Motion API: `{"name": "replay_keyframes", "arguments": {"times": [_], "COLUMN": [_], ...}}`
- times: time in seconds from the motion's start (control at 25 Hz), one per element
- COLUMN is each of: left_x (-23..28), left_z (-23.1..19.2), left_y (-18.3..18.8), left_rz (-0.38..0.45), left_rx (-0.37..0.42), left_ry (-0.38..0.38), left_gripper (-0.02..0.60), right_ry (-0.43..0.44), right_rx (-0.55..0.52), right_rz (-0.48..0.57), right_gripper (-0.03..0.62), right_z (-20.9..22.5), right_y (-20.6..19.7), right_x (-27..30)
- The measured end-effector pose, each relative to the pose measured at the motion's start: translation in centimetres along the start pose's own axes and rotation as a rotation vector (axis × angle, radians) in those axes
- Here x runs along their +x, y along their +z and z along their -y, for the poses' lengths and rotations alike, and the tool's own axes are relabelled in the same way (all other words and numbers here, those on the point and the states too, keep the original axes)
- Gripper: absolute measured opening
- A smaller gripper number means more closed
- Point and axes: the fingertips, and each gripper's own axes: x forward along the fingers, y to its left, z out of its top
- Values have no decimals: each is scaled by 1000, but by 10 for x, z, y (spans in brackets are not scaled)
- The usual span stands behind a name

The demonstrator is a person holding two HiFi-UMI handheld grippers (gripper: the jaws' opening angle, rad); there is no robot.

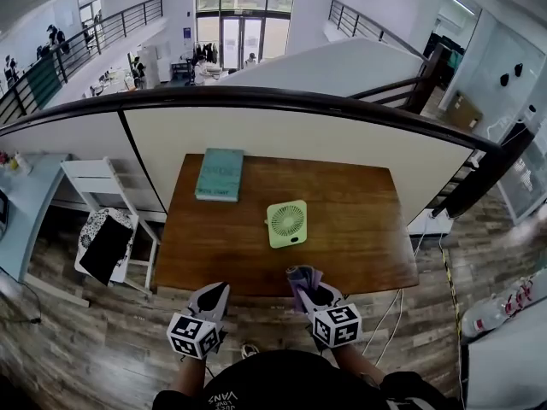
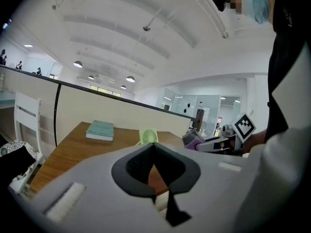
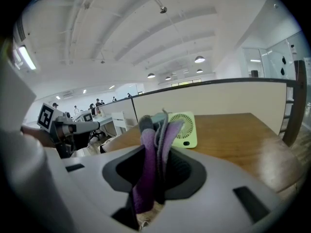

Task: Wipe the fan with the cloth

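A small light-green square fan [image 1: 286,223] stands upright near the middle of the wooden table [image 1: 359,246]; the fan [image 2: 148,136] shows beyond the left jaws and the fan [image 3: 185,129] sits just past the right jaws. My right gripper [image 1: 303,282] hovers at the table's front edge, shut on a folded purple-and-grey cloth [image 1: 301,278], whose folds [image 3: 154,152] stick up between the jaws. My left gripper [image 1: 212,295] is at the front edge too, to the left, jaws shut on nothing. Both are short of the fan.
A teal book [image 1: 220,174] lies at the table's back left. A white chair [image 1: 107,220] with a black item on it stands left of the table. A partition wall with a dark railing [image 1: 282,101] runs behind it. Cables trail on the floor at right.
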Motion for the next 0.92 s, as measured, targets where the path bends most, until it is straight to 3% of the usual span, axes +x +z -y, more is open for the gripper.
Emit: {"name": "replay_keyframes", "arguments": {"times": [0.92], "left_x": [10], "left_z": [22], "left_y": [-2], "left_rz": [11], "left_rx": [-33], "left_ry": [52], "left_gripper": [11], "right_ry": [-1], "right_rx": [-26], "right_rz": [32], "right_gripper": [110], "right_z": [28], "right_y": [14], "right_x": [-11]}}
